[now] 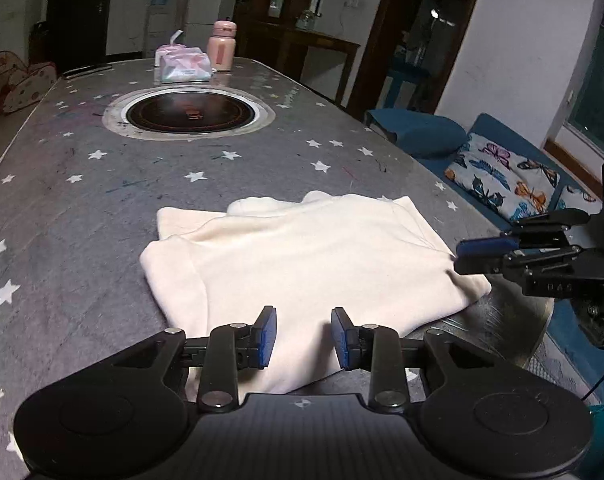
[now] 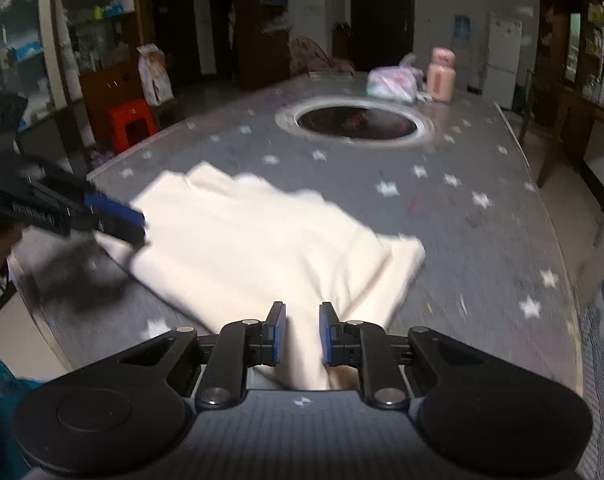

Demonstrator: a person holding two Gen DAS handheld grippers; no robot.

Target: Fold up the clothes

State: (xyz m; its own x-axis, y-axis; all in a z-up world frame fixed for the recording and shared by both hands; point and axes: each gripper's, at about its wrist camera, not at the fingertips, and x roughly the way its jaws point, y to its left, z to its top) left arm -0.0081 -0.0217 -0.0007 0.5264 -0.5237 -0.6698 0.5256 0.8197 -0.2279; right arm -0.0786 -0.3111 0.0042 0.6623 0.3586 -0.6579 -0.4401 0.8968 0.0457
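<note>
A cream garment (image 1: 302,252), folded into a rough rectangle, lies on the grey star-print table (image 1: 82,208). My left gripper (image 1: 304,336) hovers over the garment's near edge. Its blue pads stand apart, with fabric lying flat beneath and nothing pinched. From the right my right gripper (image 1: 458,257) reaches in at the garment's right corner. In the right wrist view the garment (image 2: 254,240) narrows into a bunch that runs between the pads of the right gripper (image 2: 303,332), which is shut on it. The left gripper (image 2: 140,228) shows at the cloth's left edge.
A round black hob (image 1: 192,114) is set into the table's middle. A pink bottle (image 1: 221,46) and a pink tissue pack (image 1: 184,65) stand at the far end. A blue sofa with a butterfly cushion (image 1: 502,176) lies beside the table. A red stool (image 2: 132,124) stands on the other side.
</note>
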